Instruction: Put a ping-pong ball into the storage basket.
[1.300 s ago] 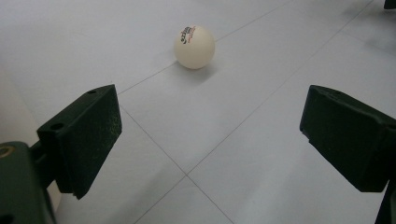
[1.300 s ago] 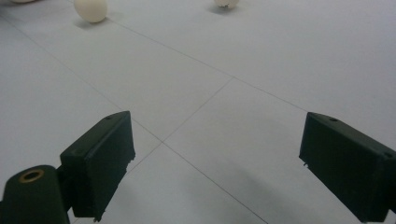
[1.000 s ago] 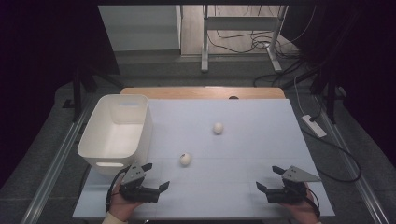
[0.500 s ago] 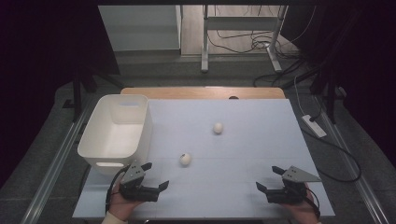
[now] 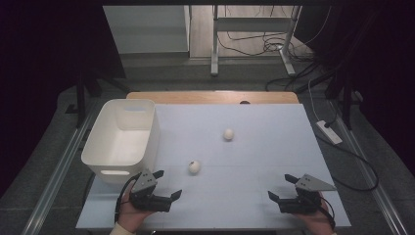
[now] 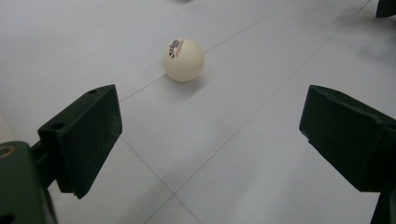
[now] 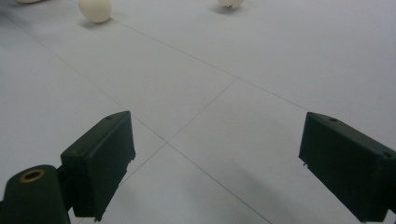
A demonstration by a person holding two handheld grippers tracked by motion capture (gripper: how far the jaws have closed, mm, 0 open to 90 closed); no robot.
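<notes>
Two white balls lie on the pale table: one with a printed mark (image 5: 194,166) just ahead of my left gripper (image 5: 168,183), and another (image 5: 228,133) farther back near the middle. In the left gripper view the marked ball (image 6: 183,59) rests beyond my open left gripper (image 6: 210,112), a little left of centre and clear of both jaws. My right gripper (image 5: 280,186) stands open at the front right, angled toward the table's middle. Its own view has my right gripper (image 7: 215,140) over bare table, with one ball (image 7: 95,9) and a second ball (image 7: 230,2) far ahead.
A white plastic bin (image 5: 103,147) stands at the table's left side, just behind my left gripper. A wooden strip (image 5: 213,97) runs along the far edge. A power strip (image 5: 329,132) and cables lie on the floor to the right.
</notes>
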